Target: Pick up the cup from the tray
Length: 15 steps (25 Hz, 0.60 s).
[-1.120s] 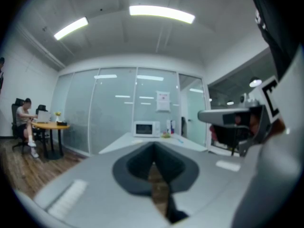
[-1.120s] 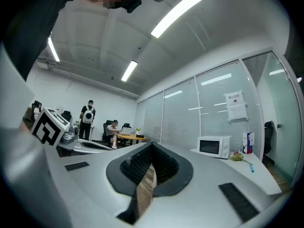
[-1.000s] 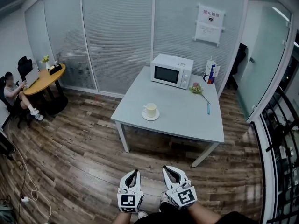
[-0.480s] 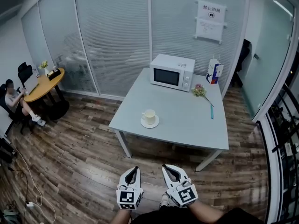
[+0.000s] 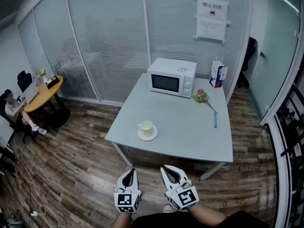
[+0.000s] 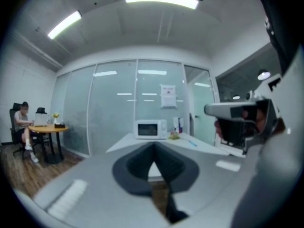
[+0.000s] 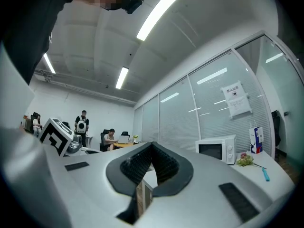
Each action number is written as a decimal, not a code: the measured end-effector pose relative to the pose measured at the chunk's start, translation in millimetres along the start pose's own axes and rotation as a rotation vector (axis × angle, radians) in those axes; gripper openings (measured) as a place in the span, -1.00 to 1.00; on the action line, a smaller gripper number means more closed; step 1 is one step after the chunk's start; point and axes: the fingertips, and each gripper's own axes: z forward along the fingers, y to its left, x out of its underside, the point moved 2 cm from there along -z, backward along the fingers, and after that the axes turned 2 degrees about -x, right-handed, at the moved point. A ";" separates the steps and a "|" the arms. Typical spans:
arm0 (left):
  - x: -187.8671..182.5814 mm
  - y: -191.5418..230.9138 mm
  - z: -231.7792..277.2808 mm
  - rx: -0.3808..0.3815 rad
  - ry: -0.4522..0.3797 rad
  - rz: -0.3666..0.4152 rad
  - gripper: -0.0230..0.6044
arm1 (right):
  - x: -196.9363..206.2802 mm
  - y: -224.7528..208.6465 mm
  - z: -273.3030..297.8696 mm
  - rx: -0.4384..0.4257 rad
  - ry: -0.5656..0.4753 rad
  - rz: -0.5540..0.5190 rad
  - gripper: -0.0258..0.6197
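The left tongs (image 5: 128, 172) are pressed together, tip to tip, with nothing between them. The right tongs (image 5: 165, 167) are also pressed together and carry nothing. Both are held low at the near edge of the scene, side by side and apart, above the wooden floor (image 5: 71, 175), and both point toward the far side. Each has its marker cube at the near end.

Beyond them stands a pale grey counter (image 5: 190, 127), its near edge a little farther off than the tips of the tongs. The cup (image 5: 147, 128), cream-coloured, stands upright on a small round tray (image 5: 151, 138) on the near left part of the counter, well apart from both tongs. At the counter's far end sits a white microwave (image 5: 171, 77), its door facing the near side. Right of the microwave, a blue-and-white carton (image 5: 217, 74) stands upright at the far right corner. A small bunch of flowers (image 5: 201, 97) lies just near of the carton, and a blue pen (image 5: 215, 120) lies near the right edge.

Behind the counter is a glass wall with blinds, with a white notice (image 5: 211, 19) fixed to it. Far to the left, a person (image 5: 14, 110) sits at a round wooden counter (image 5: 42, 92).
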 end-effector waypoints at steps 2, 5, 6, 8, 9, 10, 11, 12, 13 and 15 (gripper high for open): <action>-2.6 0.2 9.9 -0.009 -0.002 0.005 -0.91 | 0.0 -8.3 4.6 -0.001 0.000 0.004 -0.91; -3.2 -2.1 22.4 -0.001 0.000 0.006 -0.91 | 5.5 -20.3 10.1 0.006 0.005 0.010 -0.91; -2.4 -2.6 27.2 0.005 0.000 0.005 -0.91 | 8.5 -24.5 13.3 0.012 0.013 0.011 -0.91; 0.0 -2.0 38.2 0.020 0.001 0.000 -0.91 | 14.7 -32.1 22.5 0.021 0.029 0.015 -0.91; 1.1 -0.7 44.7 0.028 0.002 -0.003 -0.91 | 17.6 -35.5 28.1 0.023 0.034 0.017 -0.91; 2.1 1.0 52.2 0.036 0.002 -0.007 -0.91 | 19.9 -39.1 34.1 0.026 0.037 0.017 -0.91; 2.8 3.0 60.5 0.045 0.002 -0.011 -0.91 | 21.4 -42.8 40.6 0.030 0.040 0.014 -0.91; 3.3 5.3 69.1 0.055 0.001 -0.015 -0.91 | 22.5 -46.5 47.2 0.035 0.043 0.009 -0.91; 3.2 8.2 77.6 0.064 -0.001 -0.017 -0.91 | 23.4 -50.1 54.1 0.042 0.046 0.003 -0.91; 1.8 16.1 95.4 0.084 -0.005 -0.012 -0.91 | 23.5 -57.7 68.9 0.060 0.047 -0.007 -0.91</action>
